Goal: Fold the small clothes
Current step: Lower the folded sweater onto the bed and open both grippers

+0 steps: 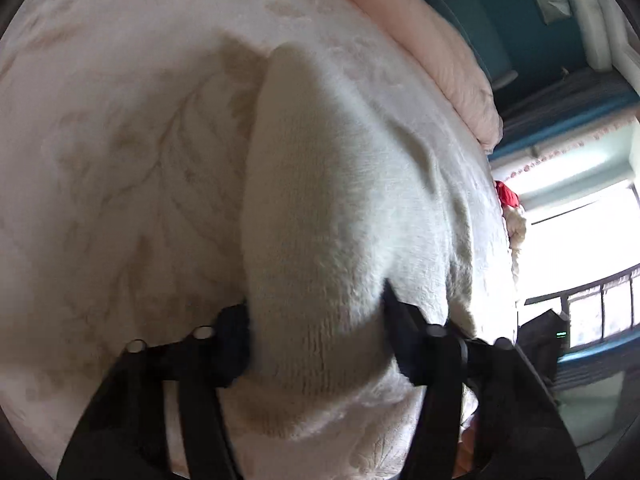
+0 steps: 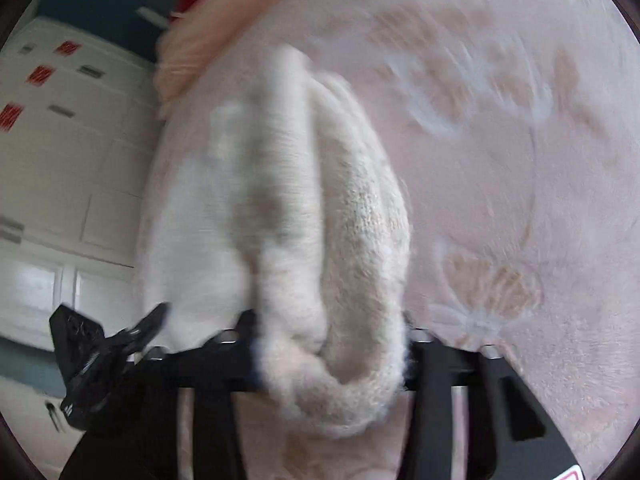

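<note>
Two grippers (image 1: 316, 344) (image 2: 330, 354), one knitted garment (image 1: 332, 208) (image 2: 352, 240)

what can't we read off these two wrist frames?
- Garment type: the cream knit fills the left wrist view, its near end cut off behind the left tongs.
- Fold state: right wrist view is motion-blurred; the bunched knit hides its own layers at the right tongs.
- Whether the knit touches the bedspread: unclear.

Cream knit garment (image 1: 328, 200), pale leaf-patterned bedspread (image 1: 120, 140), pink quilt (image 1: 452, 52)
</note>
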The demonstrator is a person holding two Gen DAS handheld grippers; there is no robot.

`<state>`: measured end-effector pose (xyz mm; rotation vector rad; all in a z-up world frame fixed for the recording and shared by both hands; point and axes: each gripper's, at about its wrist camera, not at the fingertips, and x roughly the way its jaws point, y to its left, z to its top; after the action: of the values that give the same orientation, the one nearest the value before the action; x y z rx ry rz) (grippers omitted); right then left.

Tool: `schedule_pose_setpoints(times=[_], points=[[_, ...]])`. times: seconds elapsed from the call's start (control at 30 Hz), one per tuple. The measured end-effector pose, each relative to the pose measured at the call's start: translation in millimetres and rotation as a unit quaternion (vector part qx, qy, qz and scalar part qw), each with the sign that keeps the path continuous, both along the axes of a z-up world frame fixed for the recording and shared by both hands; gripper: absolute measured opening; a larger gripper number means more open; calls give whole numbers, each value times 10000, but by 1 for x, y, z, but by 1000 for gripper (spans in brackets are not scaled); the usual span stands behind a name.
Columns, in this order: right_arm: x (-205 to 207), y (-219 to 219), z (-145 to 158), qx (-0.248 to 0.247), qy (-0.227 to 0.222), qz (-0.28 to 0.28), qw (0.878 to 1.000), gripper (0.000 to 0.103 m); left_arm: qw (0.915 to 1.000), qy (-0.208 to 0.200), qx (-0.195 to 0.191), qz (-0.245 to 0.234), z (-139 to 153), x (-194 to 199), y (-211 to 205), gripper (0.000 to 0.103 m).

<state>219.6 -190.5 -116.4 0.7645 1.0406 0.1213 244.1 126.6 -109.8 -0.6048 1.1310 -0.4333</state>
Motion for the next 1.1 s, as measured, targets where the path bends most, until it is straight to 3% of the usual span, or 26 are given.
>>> schedule_pose_setpoints(times=[0.1, 0.17, 0.2, 0.23, 0.27, 0.33, 0.4, 0.47, 0.5, 0.53, 0.6, 0.63, 0.7, 0.77, 0.8, 0.87, 0.9, 0.93, 1.0, 1.07, 1.1], points=[[-18, 9, 44, -392, -636, 346, 9966, 36, 9990, -380, -132, -186, 24, -6, 10, 46], [-21, 9, 33, -519, -489, 384, 9967, 45, 9985, -403, 20, -357, 21, -7, 10, 47], [-18, 11, 15, -513, -212, 475, 9973, 47, 9976, -289, 413, -470, 8, -7, 4, 49], [-14, 12, -3, -599, 164, 540, 9966, 55, 9965, -223, 604, -525, -1, -8, 1, 55], [-18, 8, -15, -472, 256, 412, 9977, 55, 9963, -241, 630, -536, -6, -11, 1, 55], [-31, -3, -3, -122, 42, 15, 9999, 56, 9975, -383, 501, -323, 8, -21, 8, 56], [-44, -7, 29, -465, -266, -172, 9984, 57, 9959, -585, 649, -216, 31, -33, 13, 56], [-53, -1, 66, -1080, -772, -68, 9911, 42, 9903, -1110, 743, -386, 61, -50, 12, 58], [-52, 6, 78, -1301, -931, 77, 9871, 16, 9867, -1358, 787, -433, 72, -56, 9, 61], [-47, 18, 86, -1569, -970, 318, 9823, 4, 9822, -1584, 897, -468, 79, -62, 1, 61], [-36, 34, 80, -1688, -877, 649, 9796, 4, 9788, -1604, 1107, -632, 75, -61, -16, 61], [-27, 41, 69, -1793, -728, 773, 9781, 4, 9783, -1406, 1327, -738, 60, -54, -27, 61], [-8, 51, 11, -1797, 115, 1233, 9759, 0, 9737, -1148, 1827, -724, 35, -44, -38, 60], [-7, 48, 11, -1757, -73, 1118, 9780, 0, 9636, -1323, 2190, -779, 32, -47, -45, 61], [-8, 46, 24, -1694, -76, 1072, 9797, 4, 9627, -1374, 2189, -799, 40, -48, -44, 62], [-15, 35, 51, -1496, -517, 886, 9834, 27, 9712, -1407, 1784, -724, 58, -50, -35, 73], [-20, 29, 58, -1555, -670, 791, 9824, 69, 9750, -1458, 1583, -552, 65, -51, -26, 89], [-19, 23, 63, -1692, -799, 624, 9803, 87, 9779, -1519, 1410, -263, 71, -51, -14, 95], [-9, 9, 53, -1763, -797, 329, 9806, 87, 9832, -1317, 1260, -64, 68, -35, -8, 95], [19, 1, 16, -1188, -67, 336, 9923, 87, 9901, -650, 1247, 26, 42, -15, -7, 95], [30, -1, -7, -781, 323, 353, 9958, 80, 9919, -391, 1210, -24, 28, -9, -9, 94]])
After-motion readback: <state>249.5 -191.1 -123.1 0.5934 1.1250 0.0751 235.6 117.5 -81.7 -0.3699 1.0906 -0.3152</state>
